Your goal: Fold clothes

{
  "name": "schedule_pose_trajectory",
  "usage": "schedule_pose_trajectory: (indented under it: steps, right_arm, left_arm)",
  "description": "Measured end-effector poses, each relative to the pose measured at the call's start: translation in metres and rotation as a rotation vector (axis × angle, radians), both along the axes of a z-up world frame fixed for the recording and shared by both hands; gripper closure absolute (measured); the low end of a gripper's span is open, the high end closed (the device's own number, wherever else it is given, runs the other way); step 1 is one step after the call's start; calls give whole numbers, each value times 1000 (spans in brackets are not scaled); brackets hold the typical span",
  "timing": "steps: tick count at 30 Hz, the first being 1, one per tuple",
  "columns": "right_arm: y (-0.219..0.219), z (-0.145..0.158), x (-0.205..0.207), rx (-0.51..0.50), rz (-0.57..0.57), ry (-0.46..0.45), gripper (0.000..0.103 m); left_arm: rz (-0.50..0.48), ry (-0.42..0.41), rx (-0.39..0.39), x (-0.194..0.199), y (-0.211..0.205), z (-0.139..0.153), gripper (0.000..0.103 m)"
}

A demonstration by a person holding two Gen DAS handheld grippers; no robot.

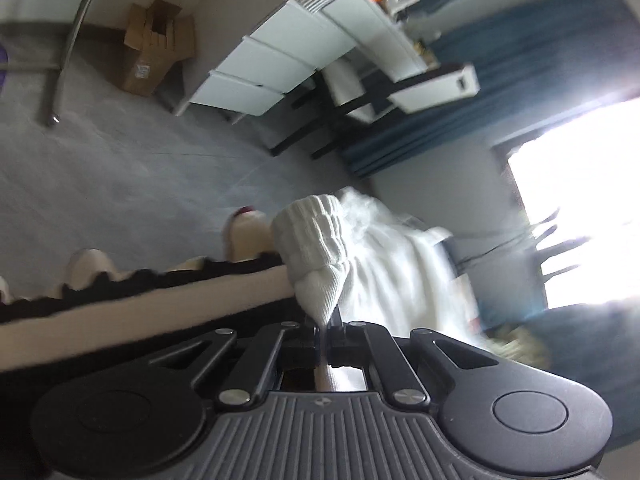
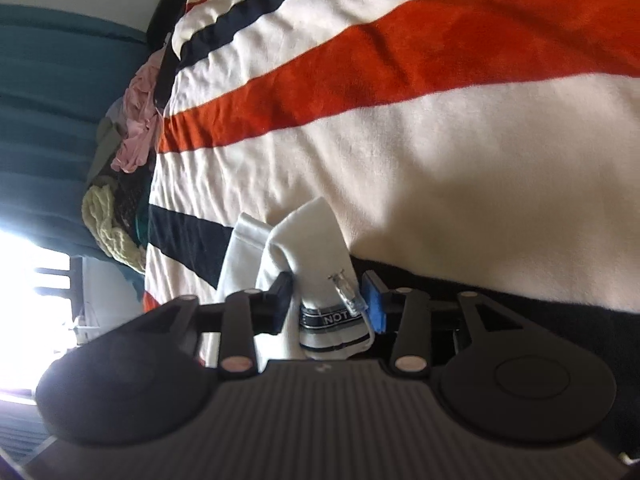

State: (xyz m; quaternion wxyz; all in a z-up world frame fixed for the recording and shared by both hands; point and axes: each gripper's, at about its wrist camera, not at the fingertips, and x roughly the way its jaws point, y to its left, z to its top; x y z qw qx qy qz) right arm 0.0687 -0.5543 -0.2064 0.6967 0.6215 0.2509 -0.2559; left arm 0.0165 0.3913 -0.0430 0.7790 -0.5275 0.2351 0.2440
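The only box to see is a brown cardboard box (image 1: 154, 50) on the grey floor (image 1: 120, 168), in the left wrist view. Its flaps stand open, but what is inside cannot be seen. Next to it is a white set of drawers (image 1: 276, 64), and all the drawers are closed.

The left gripper (image 1: 322, 326) is pinched tight on a white knit garment (image 1: 316, 248). The ribbed cuff part bunches up just past the fingers, and the rest of the white cloth hangs away toward the bright window (image 1: 580, 208), looking blurry. A cream bed edge with a black trim (image 1: 140, 300) runs beside the gripper.

The right gripper (image 2: 328, 304) is closed on a white cloth with a black printed band (image 2: 324, 276). The letters "NOT" show on the band. A small clear plastic tag (image 2: 346, 288) sticks out of the cloth near the blue pad on one finger. The cloth sits between both fingers and lies against the bed.

Only the right wrist view shows the big striped blanket (image 2: 400, 120), cream with orange and dark blue stripes. It also shows a pile of clothes (image 2: 128, 152) at the far edge of the bed, pink and pale yellow ones, in front of a teal curtain (image 2: 60, 100). Only the left wrist view shows the floor, the box and the drawers.
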Motion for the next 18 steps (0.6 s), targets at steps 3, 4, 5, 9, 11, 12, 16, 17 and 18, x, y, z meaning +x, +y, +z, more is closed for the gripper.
schedule_pose_trajectory:
  steps: [3,4,5,9,11,12,16,17,18]
  right_arm:
    - [-5,7,-11,1,-23,-31,23]
    - [-2,10,-10,-3,-4,-52,17]
    - [0,13,-10,-8,14,-73,18]
    - [9,25,-7,-27,89,-158,17]
    - [13,32,-5,-37,126,-200,17]
    - [16,35,-5,-41,145,-221,17]
    - [24,36,5,-21,225,-255,17]
    - [24,33,9,-7,239,-240,18]
    - [25,29,13,8,253,-225,18]
  left_arm:
    - [-47,33,-1,-5,-7,-9,87]
    - [-66,37,-3,-7,-9,-9,81]
    - [-86,42,15,-11,-13,-6,75]
    - [-142,78,161,-23,-36,15,41]
    - [-159,89,233,-28,-50,26,36]
    - [-171,88,256,-29,-57,31,34]
    - [-216,83,369,-27,-87,55,31]
    - [-223,78,403,-24,-97,62,30]
    - [-231,69,434,-19,-107,65,28]
